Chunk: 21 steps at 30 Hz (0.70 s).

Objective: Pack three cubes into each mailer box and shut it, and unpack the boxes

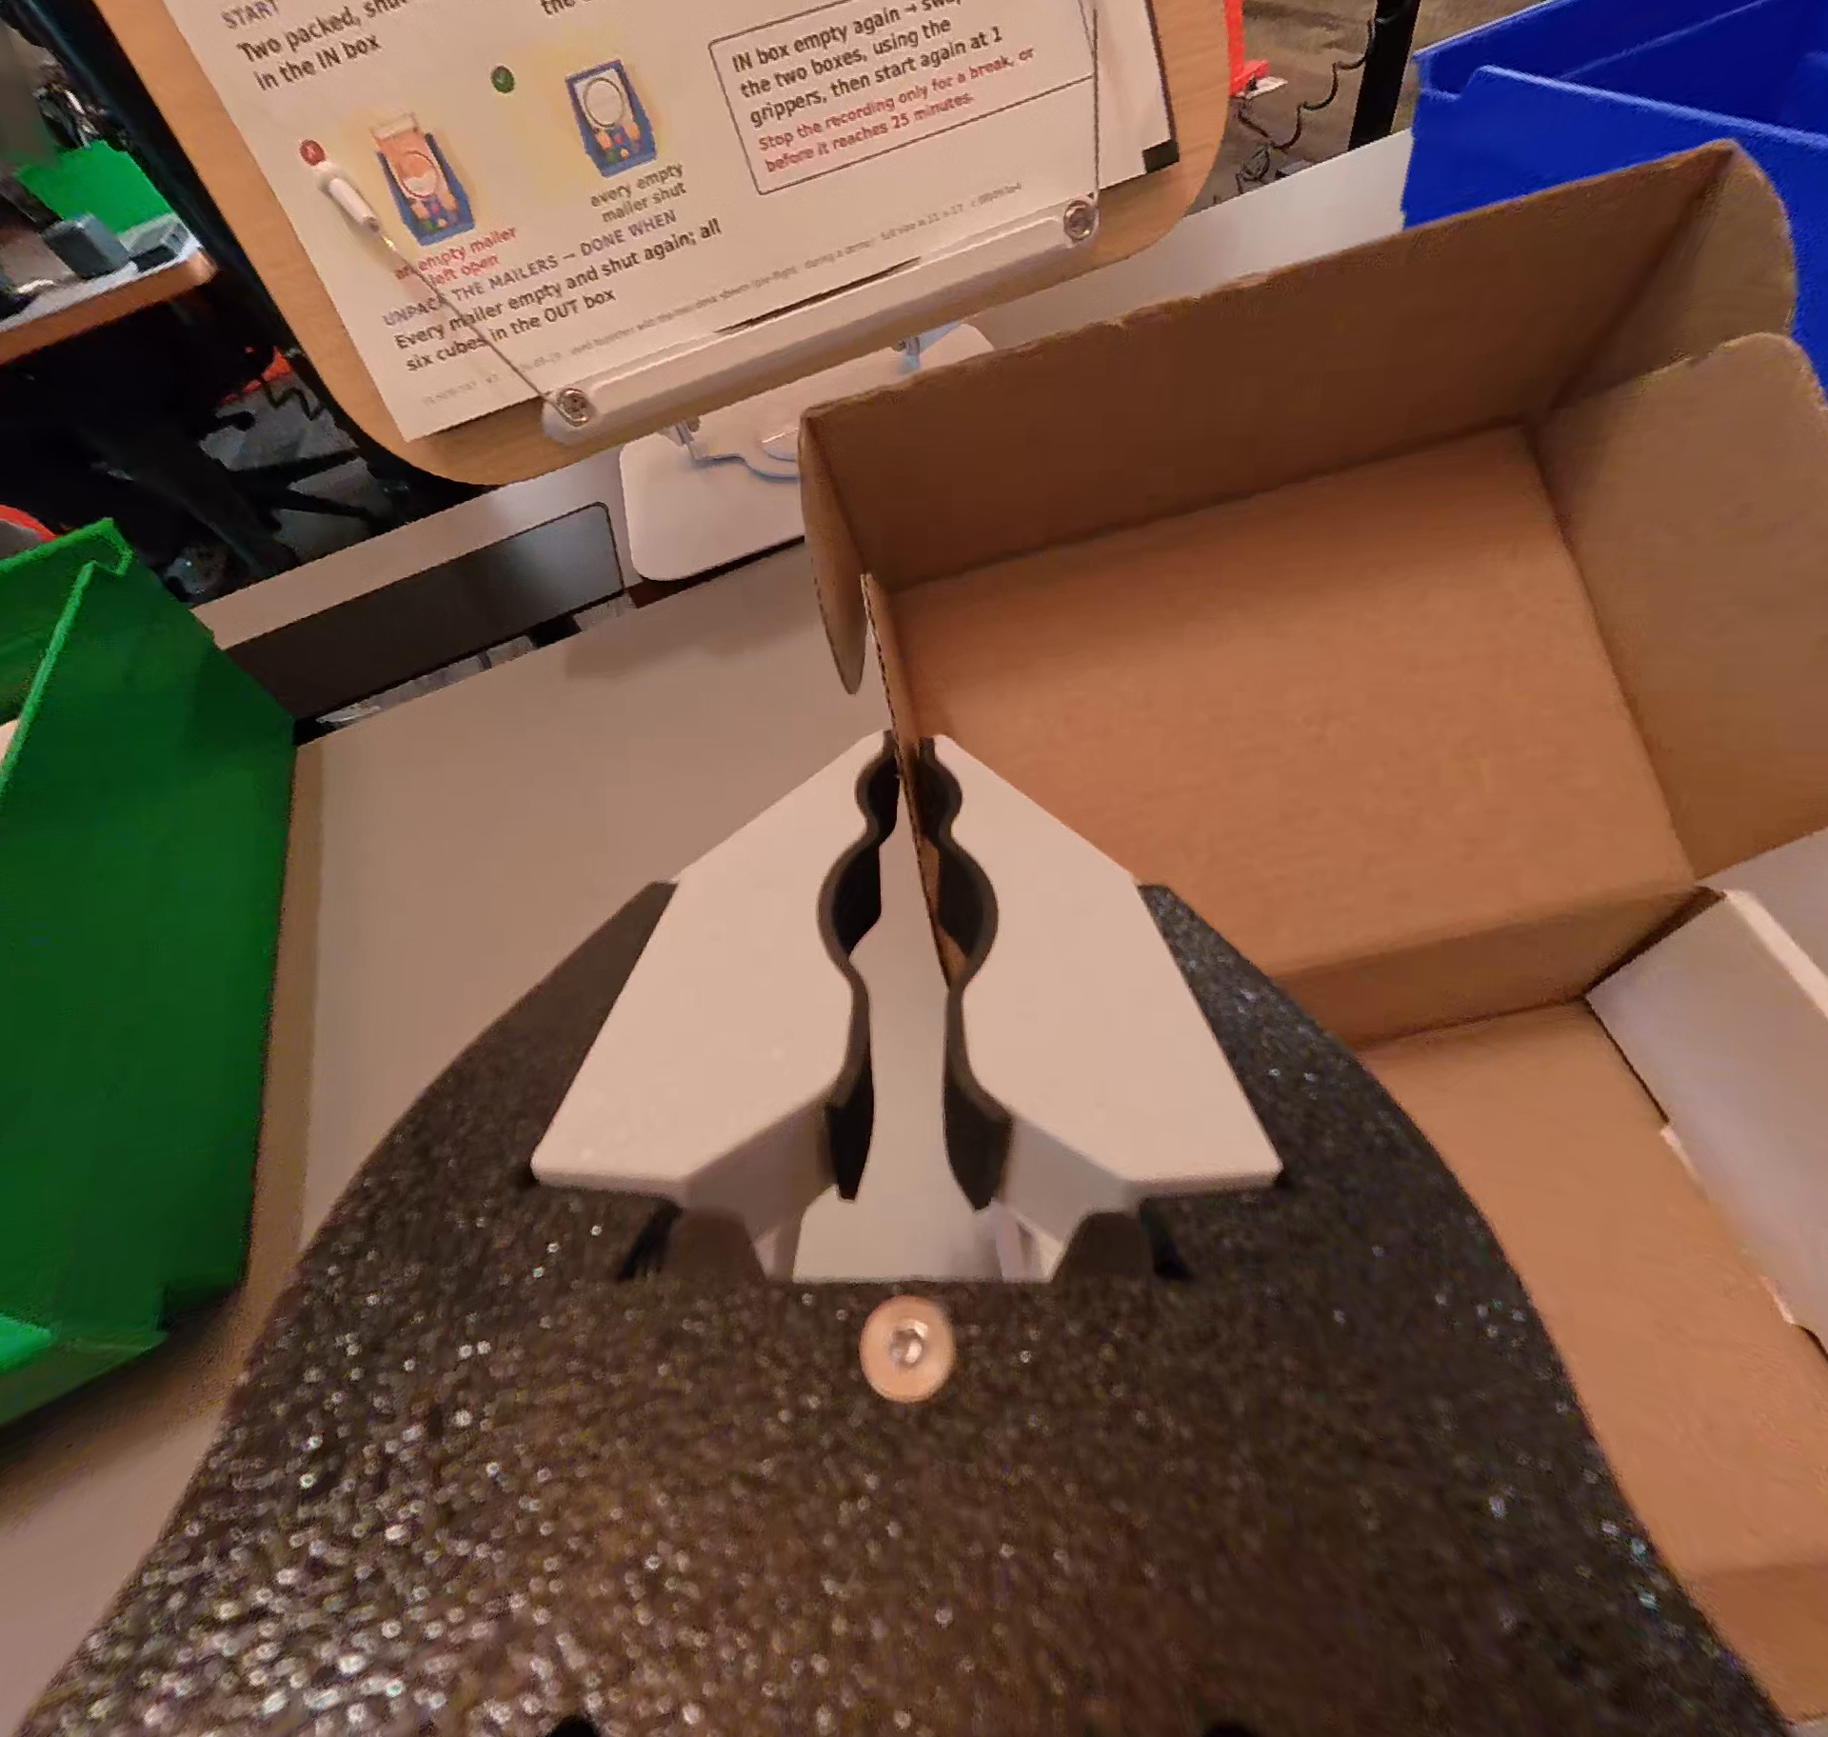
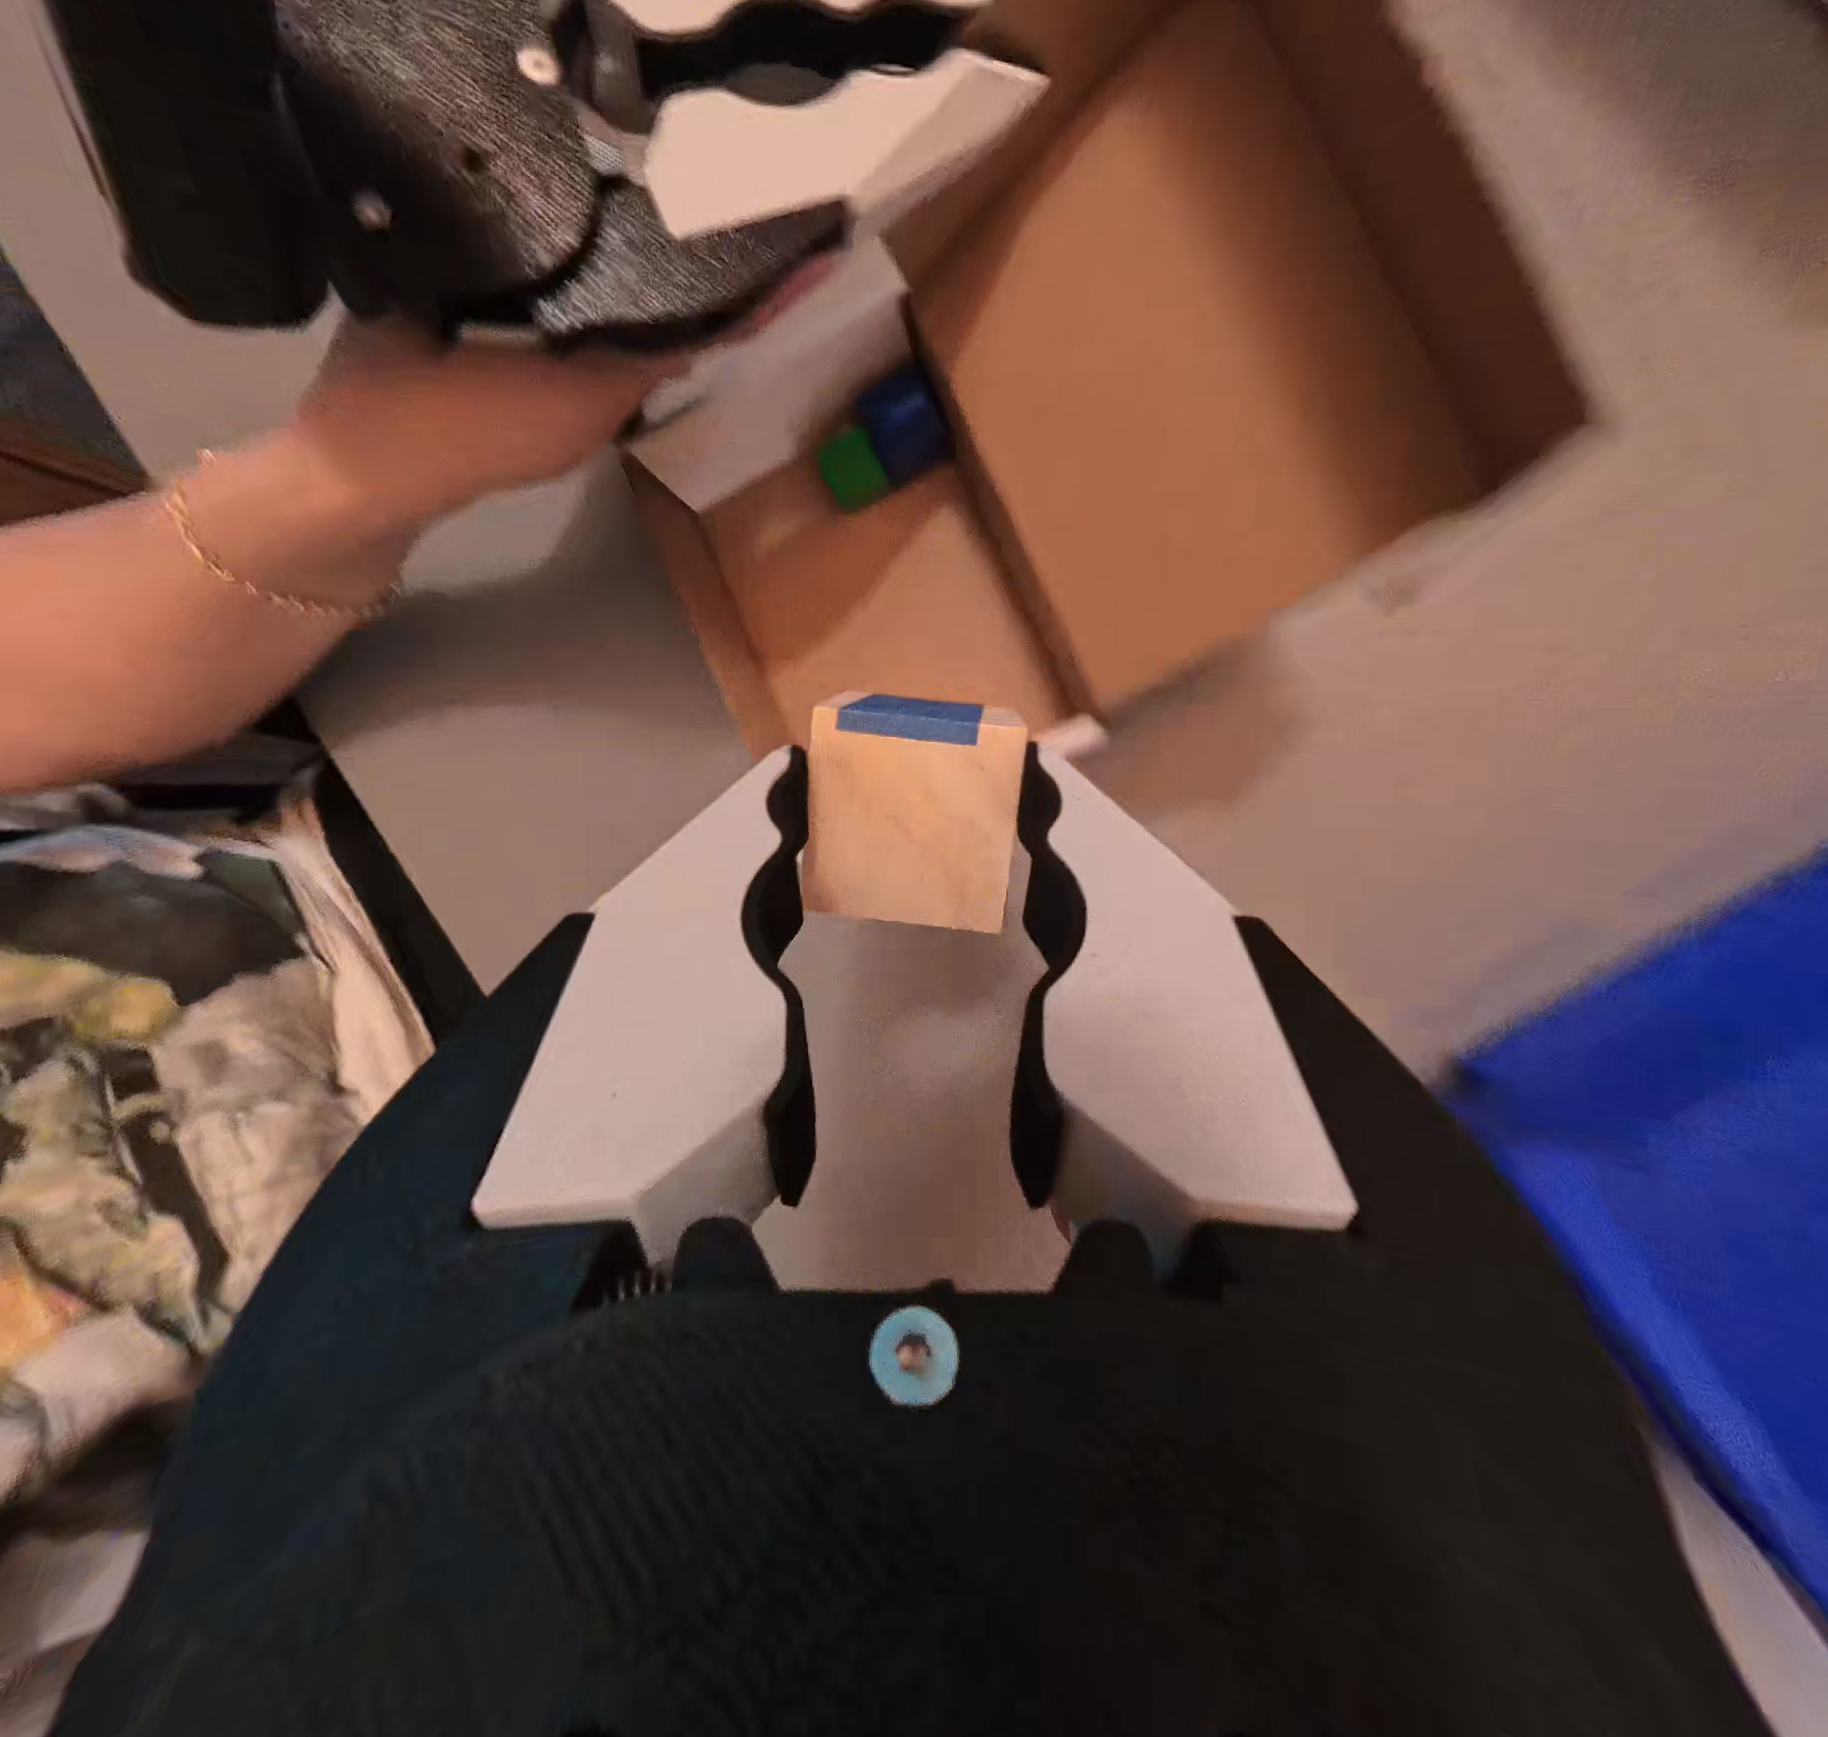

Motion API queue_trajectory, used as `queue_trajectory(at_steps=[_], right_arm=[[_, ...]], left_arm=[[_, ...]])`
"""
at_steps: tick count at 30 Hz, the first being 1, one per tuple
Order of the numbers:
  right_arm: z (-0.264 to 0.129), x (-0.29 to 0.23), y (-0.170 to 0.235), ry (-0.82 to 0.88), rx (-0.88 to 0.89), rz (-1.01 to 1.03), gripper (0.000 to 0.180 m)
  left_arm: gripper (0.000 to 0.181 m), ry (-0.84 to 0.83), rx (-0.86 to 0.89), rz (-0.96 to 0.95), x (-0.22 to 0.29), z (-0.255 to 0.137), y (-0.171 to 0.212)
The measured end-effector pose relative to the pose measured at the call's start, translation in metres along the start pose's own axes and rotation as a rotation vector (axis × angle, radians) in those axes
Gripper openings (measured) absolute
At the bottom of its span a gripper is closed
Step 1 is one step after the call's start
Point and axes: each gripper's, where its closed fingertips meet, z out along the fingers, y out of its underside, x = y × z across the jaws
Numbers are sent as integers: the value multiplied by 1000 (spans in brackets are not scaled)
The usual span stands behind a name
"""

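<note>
Packing or unpacking, can't tell. My left gripper (image 1: 908, 779) pinches the mailer box (image 1: 1286, 700) side flap; right gripper (image 2: 912, 804) clamps a wooden cube (image 2: 908, 834) above it. Green cube (image 2: 849, 468) and blue cube (image 2: 905, 423) inside. If packing, lower and release.

open mailer box (image 2: 1187, 324), left tongs (image 2: 950, 37) crowding rim

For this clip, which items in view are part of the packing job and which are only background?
In the job:
- open mailer box, lid side flap pinched by the left gripper
- wooden cube with a blue face, in the right gripper
- green cube and blue cube inside the box
- blue bin
- green bin

Background:
- instruction board
- grey table
</note>
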Motion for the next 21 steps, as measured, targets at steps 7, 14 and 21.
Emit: queue_trajectory(at_steps=[7,14,21], right_arm=[[-110,179,80,410,-114,295,42],[-53,232,102,343,-108,456,42],[4,235,115,331,-222,538,42]], left_arm=[[0,-38,38,-29,-16,-3,3],[1,-89,75,41,-16,-9,3],[1,-114,118,60,-16,-12,3]])
